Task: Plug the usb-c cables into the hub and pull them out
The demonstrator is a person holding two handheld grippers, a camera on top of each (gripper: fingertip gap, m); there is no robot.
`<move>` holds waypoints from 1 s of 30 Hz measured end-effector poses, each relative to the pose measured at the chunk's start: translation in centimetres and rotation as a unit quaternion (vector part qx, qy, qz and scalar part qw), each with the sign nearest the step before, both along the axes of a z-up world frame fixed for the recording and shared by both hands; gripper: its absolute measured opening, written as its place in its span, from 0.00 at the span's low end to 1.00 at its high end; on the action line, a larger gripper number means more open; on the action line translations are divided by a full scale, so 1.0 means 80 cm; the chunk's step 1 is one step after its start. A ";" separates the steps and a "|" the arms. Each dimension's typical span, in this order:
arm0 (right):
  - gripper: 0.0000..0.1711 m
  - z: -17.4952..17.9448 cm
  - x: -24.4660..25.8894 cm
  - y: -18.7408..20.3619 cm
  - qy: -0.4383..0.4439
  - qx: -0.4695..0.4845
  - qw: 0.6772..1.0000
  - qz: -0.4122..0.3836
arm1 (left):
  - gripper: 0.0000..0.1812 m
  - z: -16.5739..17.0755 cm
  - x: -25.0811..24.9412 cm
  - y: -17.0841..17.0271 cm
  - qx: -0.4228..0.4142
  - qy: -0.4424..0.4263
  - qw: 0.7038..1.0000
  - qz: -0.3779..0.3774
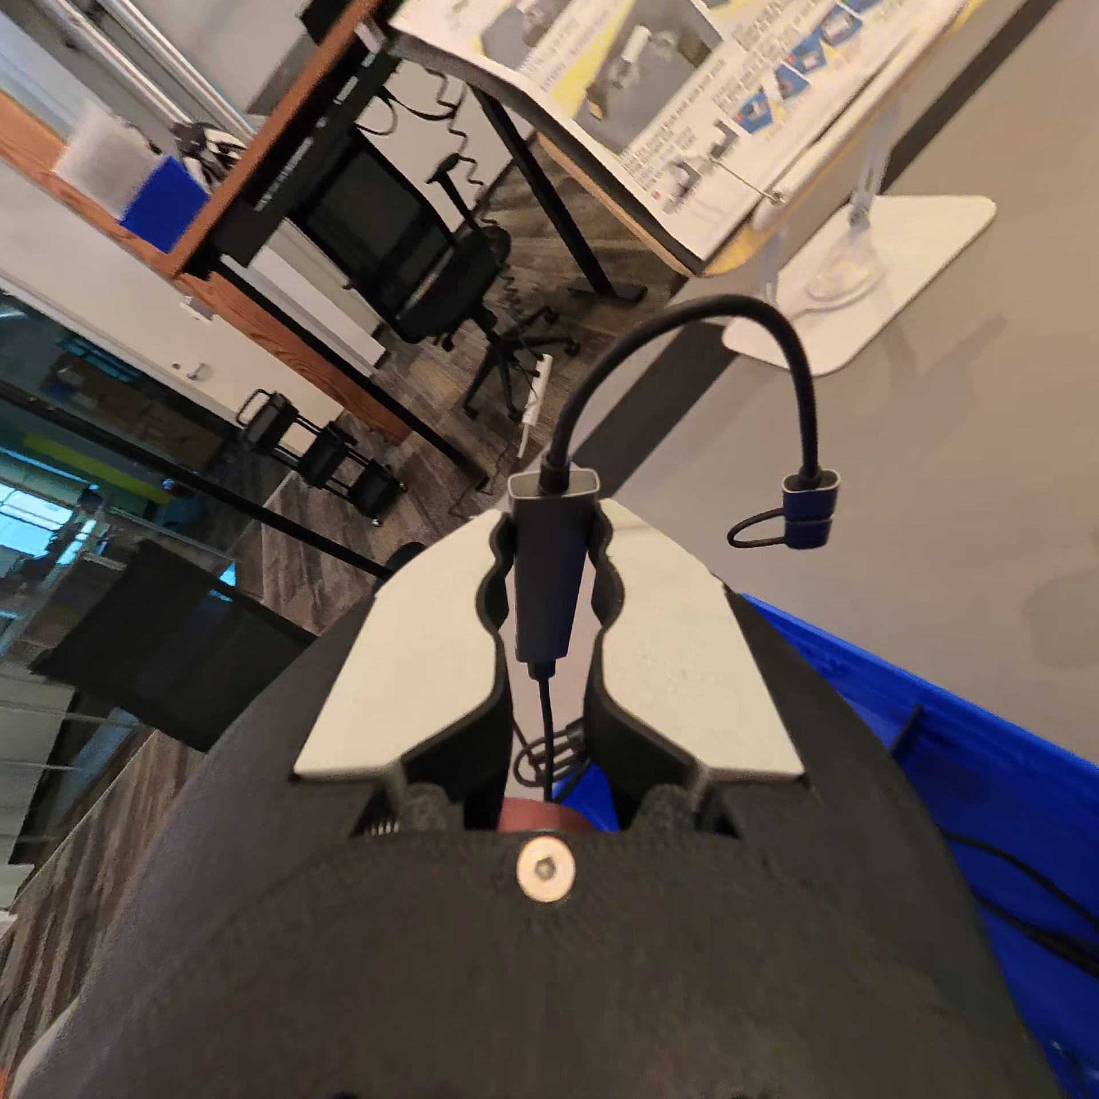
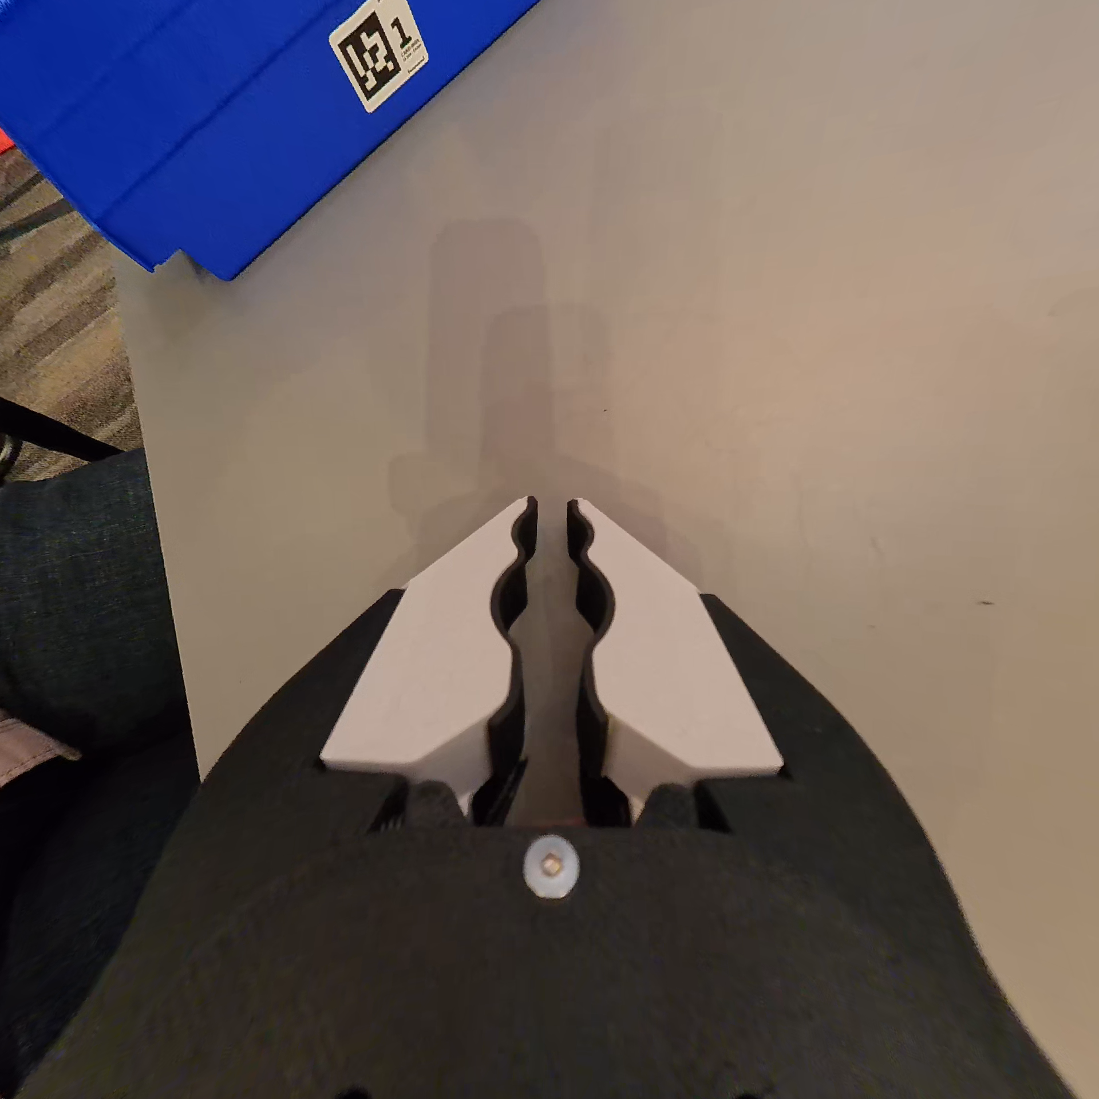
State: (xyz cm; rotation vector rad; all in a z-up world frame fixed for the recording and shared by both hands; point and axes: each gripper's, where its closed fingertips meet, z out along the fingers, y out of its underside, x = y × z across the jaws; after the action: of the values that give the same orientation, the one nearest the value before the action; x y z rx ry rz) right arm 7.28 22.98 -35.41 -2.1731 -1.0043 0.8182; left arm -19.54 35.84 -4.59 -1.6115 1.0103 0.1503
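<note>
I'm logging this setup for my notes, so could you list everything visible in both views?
hub: one, dark grey, clamped upright in the left claw
cord: one, black, arching from the hub's top to a dark blue plug end hanging free
thin cable: one, black, running down from the hub's lower end
bin: one, blue, on the table's far left corner, carrying a black-and-white sticker
table: one, grey
stand base: one, white, on the table
printed sheet: one, white and yellow, on a neighbouring desk
office chairs: at least two, black, on the floor behind
left claw: shut on the hub
right claw: nearly closed, empty, over bare table
</note>
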 end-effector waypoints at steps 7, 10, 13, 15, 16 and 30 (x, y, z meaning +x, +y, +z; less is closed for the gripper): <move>0.07 0.001 0.000 0.001 0.001 0.002 1.000 -0.002 | 0.13 0.069 0.003 0.021 0.076 -0.058 0.994 0.048; 0.13 0.004 0.000 0.004 0.003 0.010 1.000 -0.008 | 0.13 0.086 0.023 0.019 0.082 -0.065 0.994 0.040; 0.19 0.013 -0.005 0.007 0.020 0.025 0.999 -0.013 | 0.13 0.096 0.061 0.010 0.082 -0.064 0.994 0.017; 0.25 0.024 -0.008 0.011 0.028 0.043 0.999 -0.019 | 0.13 0.095 0.092 0.003 0.076 -0.060 0.995 -0.003; 0.26 0.034 -0.009 0.014 0.034 0.057 0.998 -0.022 | 0.13 0.093 0.109 -0.001 0.070 -0.061 0.996 -0.015; 0.35 0.147 0.018 0.045 0.100 0.237 0.960 -0.110 | 0.13 0.025 0.315 -0.056 -0.069 -0.189 0.968 -0.152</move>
State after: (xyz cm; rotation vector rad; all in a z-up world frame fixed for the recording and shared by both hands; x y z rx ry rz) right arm 8.71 26.56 -23.67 -1.7142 -0.7468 0.6023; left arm 5.68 31.33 -2.57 -1.5119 0.9673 -0.4310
